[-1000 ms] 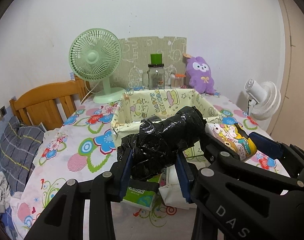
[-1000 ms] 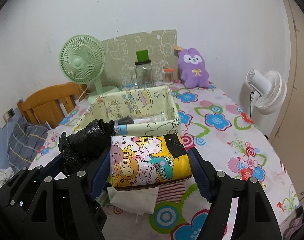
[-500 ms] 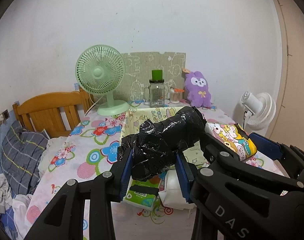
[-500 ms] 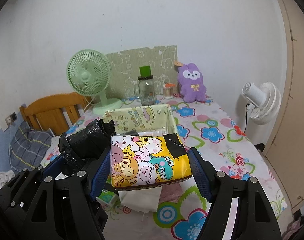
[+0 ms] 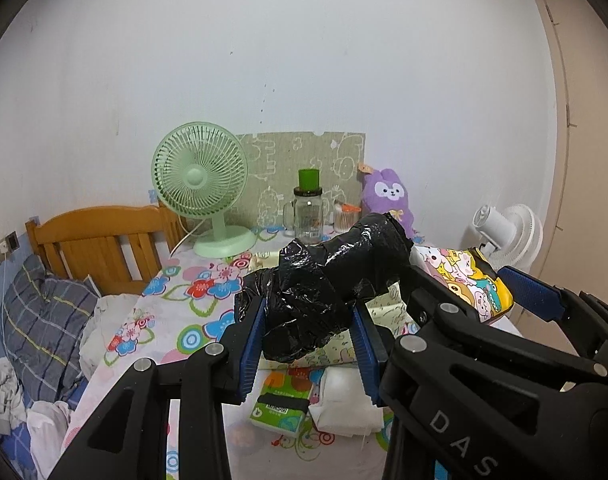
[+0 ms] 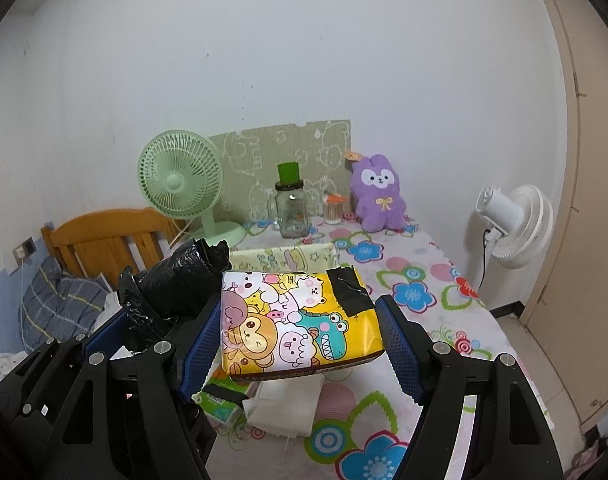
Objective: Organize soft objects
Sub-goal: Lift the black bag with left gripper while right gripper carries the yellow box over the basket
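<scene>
Left gripper (image 5: 307, 344) clamped on black plastic roll (image 5: 331, 276), now raised higher above storage box (image 6: 288, 256) than a second ago. Right gripper (image 6: 300, 344) squeezing cartoon tissue pack (image 6: 300, 320), lifted too – both grips unchanged, probably carry toward box ahead.

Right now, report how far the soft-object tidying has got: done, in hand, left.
Done: I cannot tell; the fabric bin's inside is hidden.
In hand: the left hand-held gripper is shut on a black plastic-wrapped bundle; the right hand-held gripper is shut on a cartoon-print tissue pack. Both are held above the table.
Left: a green tissue pack and white folded tissues lie on the tablecloth.
</scene>
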